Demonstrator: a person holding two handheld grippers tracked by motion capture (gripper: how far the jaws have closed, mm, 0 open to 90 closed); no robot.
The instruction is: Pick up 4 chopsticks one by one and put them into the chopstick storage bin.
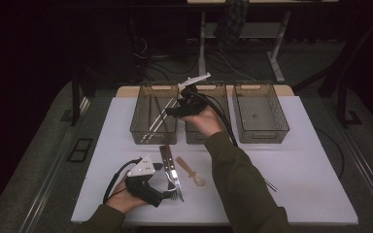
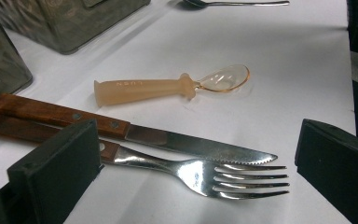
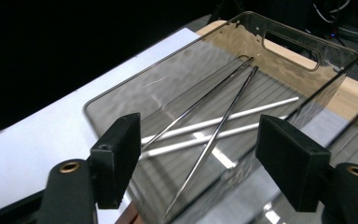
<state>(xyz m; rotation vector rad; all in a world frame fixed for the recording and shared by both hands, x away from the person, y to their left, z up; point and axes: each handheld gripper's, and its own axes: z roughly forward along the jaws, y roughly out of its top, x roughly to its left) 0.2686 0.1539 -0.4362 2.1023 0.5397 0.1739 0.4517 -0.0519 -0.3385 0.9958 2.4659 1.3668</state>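
My left gripper (image 1: 167, 194) rests open near the table's front edge, its jaws either side of a steel fork (image 2: 205, 175) with a wooden handle. A serrated knife (image 2: 121, 130) lies just beyond the fork, and a small amber plastic spoon (image 2: 168, 87) lies farther off. In the high view the fork (image 1: 176, 192), knife (image 1: 171, 166) and amber spoon (image 1: 190, 171) sit together at centre front. My right gripper (image 1: 173, 111) hovers open over the left bin (image 1: 153, 137), with nothing between its jaws. That bin (image 3: 135, 77) holds dark metal chopsticks (image 3: 214, 135) crossing white chopsticks (image 3: 223, 121).
Three smoky clear bins stand in a row at the back: the left one, a middle bin (image 1: 199, 138) and a right bin (image 1: 262, 136). A thin metal utensil (image 1: 271, 184) lies right of the forearm; its bowl end (image 2: 233, 3) appears in the left gripper view.
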